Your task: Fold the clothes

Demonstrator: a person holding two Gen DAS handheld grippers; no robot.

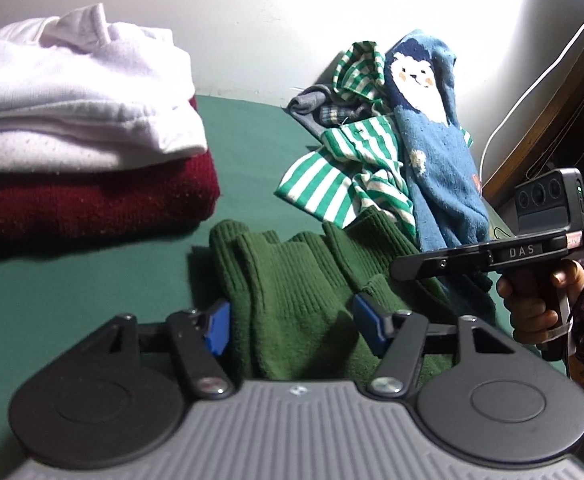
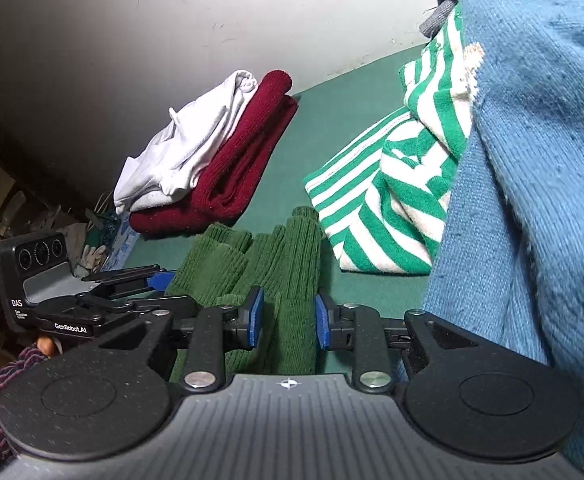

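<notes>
Green sweater (image 1: 292,292): ribbed knit, bunched in folds on the green table (image 1: 247,140); taken as the landmark here.
Left gripper (image 1: 289,326): low over the near part of the green sweater; blue fingers (image 1: 216,328) set rather wide, one on each side of a fold, not seen pressing on it.
Right gripper (image 2: 287,316): at the right part of the green sweater; fingers (image 2: 255,316) narrow, closed on a raised fold of the knit between the blue pads.
Hand (image 1: 532,304): right of the green sweater, around the handle of the right gripper, with a dark patterned sleeve behind it.
Folded stack: left of the green sweater and behind it; white garment (image 1: 71,92) on top of dark red sweater (image 1: 91,200).
Striped garment (image 1: 344,168): green and white, crumpled, just behind the green sweater, near the wall.
Blue garment (image 1: 440,160): with a white animal face, right of the striped garment, touching it; its lower edge reaches the green sweater.
</notes>
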